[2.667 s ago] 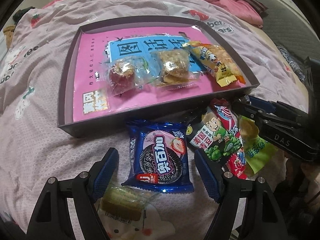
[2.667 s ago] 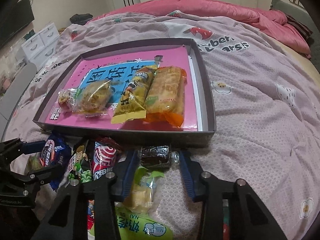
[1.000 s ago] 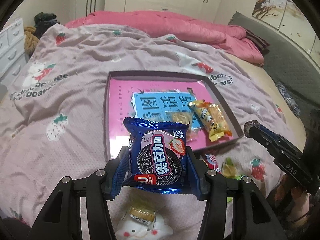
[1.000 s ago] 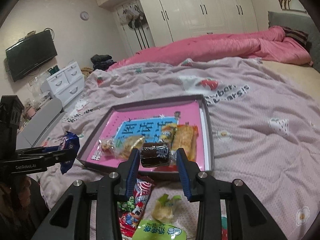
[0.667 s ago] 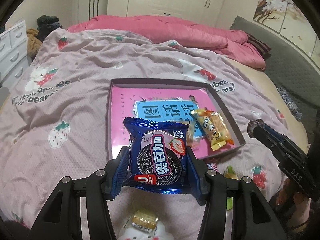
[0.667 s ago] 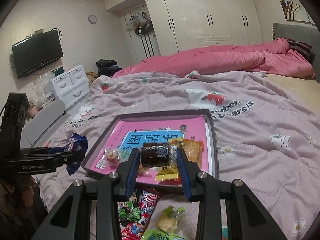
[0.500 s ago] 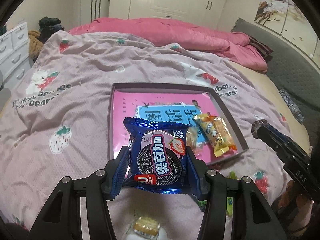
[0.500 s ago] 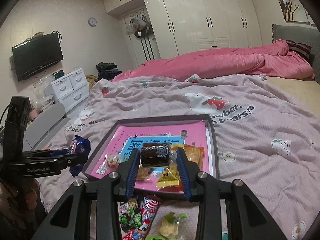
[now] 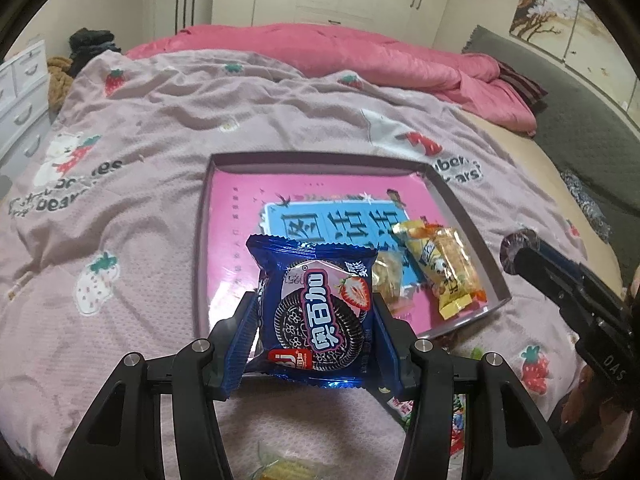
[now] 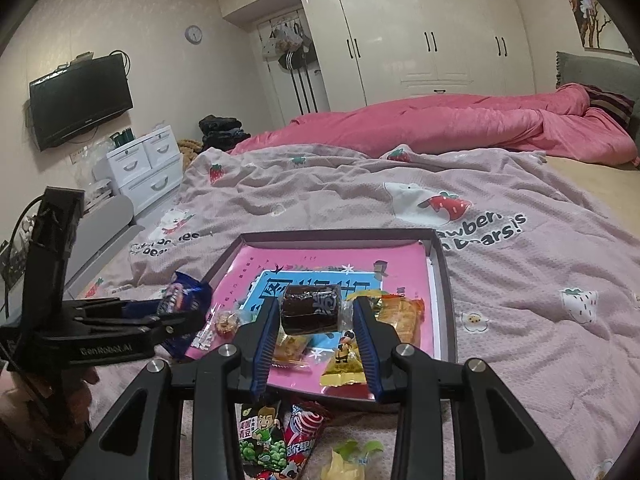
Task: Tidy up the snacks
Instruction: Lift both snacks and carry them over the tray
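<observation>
A large bed fills both views, covered by a pale pink blanket printed with strawberries and bears, with a rumpled pink duvet at the far side. Only the right wrist view shows the room behind: white wardrobe doors, a black television on the wall and a white drawer unit. Only the left wrist view shows a painting on the wall at the right.

On the blanket lies a shallow dark tray with a pink and blue sheet on its bottom. In the tray rest several packets: an orange one, a yellow one and a small round red sweet that the left view hides behind the cookie pack.

The left gripper has its blue fingers clamped on the two sides of a blue cookie pack, held upright in the air before the near edge of the tray. The right gripper has its fingers pressed on a small dark wrapped cake, held above the near part of the tray.

The right view alone shows well the loose snacks on the blanket in front of the tray: a green pea packet, a red packet and a small yellow-green candy
</observation>
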The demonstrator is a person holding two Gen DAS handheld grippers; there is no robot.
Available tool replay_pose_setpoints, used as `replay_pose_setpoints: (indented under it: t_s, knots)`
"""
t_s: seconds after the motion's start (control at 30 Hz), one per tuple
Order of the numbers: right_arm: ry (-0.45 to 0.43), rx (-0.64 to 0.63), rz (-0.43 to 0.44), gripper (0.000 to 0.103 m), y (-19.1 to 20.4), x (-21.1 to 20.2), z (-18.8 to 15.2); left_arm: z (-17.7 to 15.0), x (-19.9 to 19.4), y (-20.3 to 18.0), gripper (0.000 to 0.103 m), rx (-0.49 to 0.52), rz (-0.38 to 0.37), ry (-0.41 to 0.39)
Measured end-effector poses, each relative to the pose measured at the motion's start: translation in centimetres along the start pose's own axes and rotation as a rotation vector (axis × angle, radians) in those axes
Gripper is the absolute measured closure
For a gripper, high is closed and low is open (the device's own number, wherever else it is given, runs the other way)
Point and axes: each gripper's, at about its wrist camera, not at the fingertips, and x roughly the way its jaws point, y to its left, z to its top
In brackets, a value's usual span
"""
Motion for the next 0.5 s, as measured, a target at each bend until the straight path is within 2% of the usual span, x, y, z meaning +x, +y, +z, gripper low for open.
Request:
replay_pose_setpoints:
  t_s: [0.5]
  knots:
    - [0.072,-0.033,0.023,0.065,0.9,2.8,-0.7,-0.4,3.7,-0.9,0.047,0.042,-0.013,0.036]
